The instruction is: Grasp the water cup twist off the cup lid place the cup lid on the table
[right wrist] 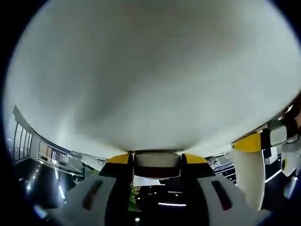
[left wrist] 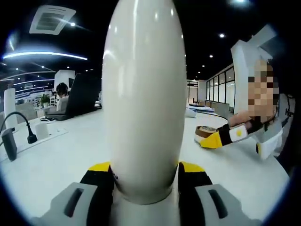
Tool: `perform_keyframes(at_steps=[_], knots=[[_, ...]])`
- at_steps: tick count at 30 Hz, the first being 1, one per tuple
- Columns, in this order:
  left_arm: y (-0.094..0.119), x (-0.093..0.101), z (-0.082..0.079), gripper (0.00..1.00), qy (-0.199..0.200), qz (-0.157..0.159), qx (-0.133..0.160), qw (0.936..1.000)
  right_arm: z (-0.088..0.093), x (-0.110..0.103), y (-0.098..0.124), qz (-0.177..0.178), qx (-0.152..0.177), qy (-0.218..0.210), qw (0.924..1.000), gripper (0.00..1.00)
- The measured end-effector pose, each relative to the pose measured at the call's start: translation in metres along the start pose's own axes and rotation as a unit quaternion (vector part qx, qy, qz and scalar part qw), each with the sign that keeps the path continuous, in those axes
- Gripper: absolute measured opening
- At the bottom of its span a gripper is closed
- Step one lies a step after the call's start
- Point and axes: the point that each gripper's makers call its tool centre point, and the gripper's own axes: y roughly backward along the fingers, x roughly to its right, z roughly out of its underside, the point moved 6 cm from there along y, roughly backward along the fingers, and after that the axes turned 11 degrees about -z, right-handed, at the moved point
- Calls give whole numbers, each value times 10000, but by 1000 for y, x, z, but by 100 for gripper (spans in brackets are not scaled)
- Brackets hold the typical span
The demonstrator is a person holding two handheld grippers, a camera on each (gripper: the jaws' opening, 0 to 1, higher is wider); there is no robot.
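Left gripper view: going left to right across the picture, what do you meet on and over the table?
Black gooseneck device → small white cup → seated person behind a dark monitor → white water cup held between the left gripper jaws → right gripper holding the cup lid.

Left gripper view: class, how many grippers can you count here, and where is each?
2. The left gripper rises from the bottom, shut on the water cup. The right gripper enters from the right above the table, holding the cup lid.
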Motion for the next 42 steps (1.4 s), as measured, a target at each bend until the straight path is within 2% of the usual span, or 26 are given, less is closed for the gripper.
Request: perform_keyframes(at_steps=[5,8,11,18,19,21,23,24,26,27,29,30,31,32,33,34,35,36,38,39,40,41,42], knots=[[0,0,0,56,-1,5,2,10000,0,-3,1,-46,34,-63,10000,44],[0,0,-1,56,-8,5,12,10000,-1,-7,2,-178,76,-52,9998,51],[0,-1,-2,56,-6,5,11,10000,0,-8,3,-158,97,-99,9998,51],[1,-3,-2,56,-3,2,9,10000,3,-10,16,84,647,-835,9944,51],[1,-3,-2,56,-4,3,8,10000,5,-11,16,89,750,-962,9925,52],[1,-2,-2,56,-5,5,9,10000,8,-9,22,344,930,-1336,9861,53],[2,-1,-2,56,-6,8,9,10000,16,-11,28,439,1145,-1949,9731,51],[2,0,-1,56,-6,9,10,10000,17,-12,30,477,1206,-2085,9694,51],[3,0,-1,56,-7,10,10,10000,25,-14,33,669,1364,-2507,9561,52],[3,1,-1,56,-6,9,11,10000,30,-15,35,807,1580,-2939,9392,52],[3,2,-1,56,-5,3,11,10000,41,-20,37,993,1788,-3437,9165,52],[3,1,-1,56,-4,3,11,10000,49,-23,38,1090,1848,-3776,9008,52],[3,1,-1,56,-3,2,11,10000,56,-26,38,1202,1950,-4109,8824,52],[3,1,0,56,-3,2,11,10000,63,-29,38,1353,2067,-4458,8603,51],[3,2,0,56,-3,2,11,10000,70,-33,38,1495,2165,-4831,8351,49],[3,2,0,56,-3,2,11,10000,73,-36,38,1582,2293,-5032,8180,47],[3,2,0,56,-3,1,11,10000,76,-39,37,1705,2471,-5298,7932,47],[3,2,0,56,-3,2,11,10000,78,-41,37,1771,2566,-5501,7747,47],[3,2,0,56,-1,0,11,10000,81,-46,37,1932,2837,-6039,7194,47],[2,2,0,56,-1,-2,12,10000,83,-47,37,2050,2978,-6306,6867,47],[2,2,0,56,0,-4,12,10000,83,-50,37,2102,3133,-6517,6580,47],[3,2,1,56,1,-10,13,10000,85,-52,36,2232,3301,-6784,6172,47],[3,3,1,56,2,-13,13,10000,87,-54,35,2316,3411,-6981,5853,47]])
